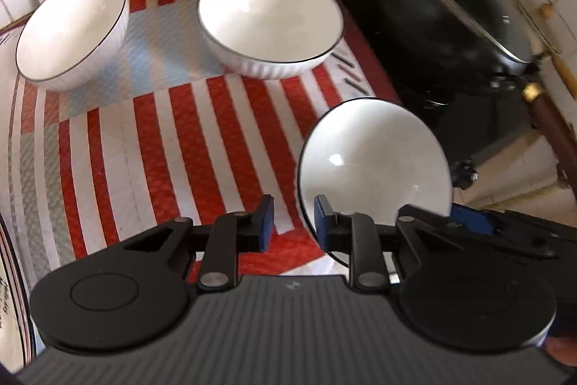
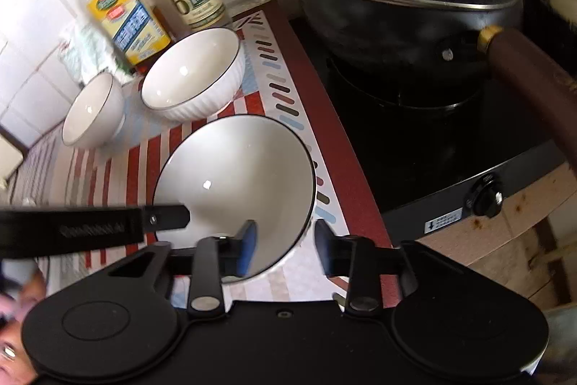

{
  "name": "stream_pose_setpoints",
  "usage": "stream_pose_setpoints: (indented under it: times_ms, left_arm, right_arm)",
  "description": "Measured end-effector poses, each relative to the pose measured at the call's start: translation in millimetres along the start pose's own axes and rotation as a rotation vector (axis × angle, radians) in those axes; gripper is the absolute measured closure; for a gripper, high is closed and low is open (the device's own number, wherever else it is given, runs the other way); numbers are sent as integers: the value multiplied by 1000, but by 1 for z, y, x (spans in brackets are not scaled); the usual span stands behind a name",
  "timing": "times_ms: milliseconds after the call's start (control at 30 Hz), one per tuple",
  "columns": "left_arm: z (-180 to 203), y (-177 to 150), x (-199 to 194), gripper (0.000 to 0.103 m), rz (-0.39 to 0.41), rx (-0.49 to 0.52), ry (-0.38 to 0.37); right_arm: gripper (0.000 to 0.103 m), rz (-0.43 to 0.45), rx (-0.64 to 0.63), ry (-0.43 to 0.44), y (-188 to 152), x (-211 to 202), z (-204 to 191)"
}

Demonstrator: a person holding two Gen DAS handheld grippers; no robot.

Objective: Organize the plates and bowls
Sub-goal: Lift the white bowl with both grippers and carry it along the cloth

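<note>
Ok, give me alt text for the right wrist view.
The right gripper straddles the near rim of a white bowl on a red-striped mat, while the left gripper reaches in from the left. Two more white bowls, two bottles and a lidded black pan sit behind.

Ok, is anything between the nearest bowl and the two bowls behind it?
Nothing visible: only bare striped mat separates the nearest bowl from the back left bowl and back right bowl; the wok stands aside.

Bare striped mat [image 1: 151,147] left of near bowl [image 1: 375,161]; wok [image 1: 450,9] close right.
</note>
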State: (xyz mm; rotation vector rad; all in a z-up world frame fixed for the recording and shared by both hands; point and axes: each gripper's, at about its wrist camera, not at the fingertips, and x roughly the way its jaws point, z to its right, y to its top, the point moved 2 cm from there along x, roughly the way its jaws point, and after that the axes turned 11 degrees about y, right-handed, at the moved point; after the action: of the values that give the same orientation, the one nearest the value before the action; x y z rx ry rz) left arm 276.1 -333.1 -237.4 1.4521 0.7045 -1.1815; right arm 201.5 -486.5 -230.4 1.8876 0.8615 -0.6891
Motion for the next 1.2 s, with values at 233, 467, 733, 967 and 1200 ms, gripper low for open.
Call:
stream_pose_setpoints:
  times_ms: [233, 467, 733, 967, 1200]
  left_arm:
    - [6, 4, 16, 93, -28, 11, -6]
    - [9, 4, 14, 95, -34, -11, 19]
    - [-14, -10, -11, 95, -10, -46, 33]
    - [-59, -40, -45, 95, 2, -150, 42]
    - [-89, -61, -70, 95, 44, -149, 125]
  right_arm:
    - [87, -11, 52, -21, 6, 13, 12]
    - [87, -4, 34, -30, 6, 12, 7]
    - [87, -14, 13, 19, 1, 3, -14]
    - [87, -45, -62, 96, -10, -4, -57]
    - [87, -112, -143, 151, -23, 5, -98]
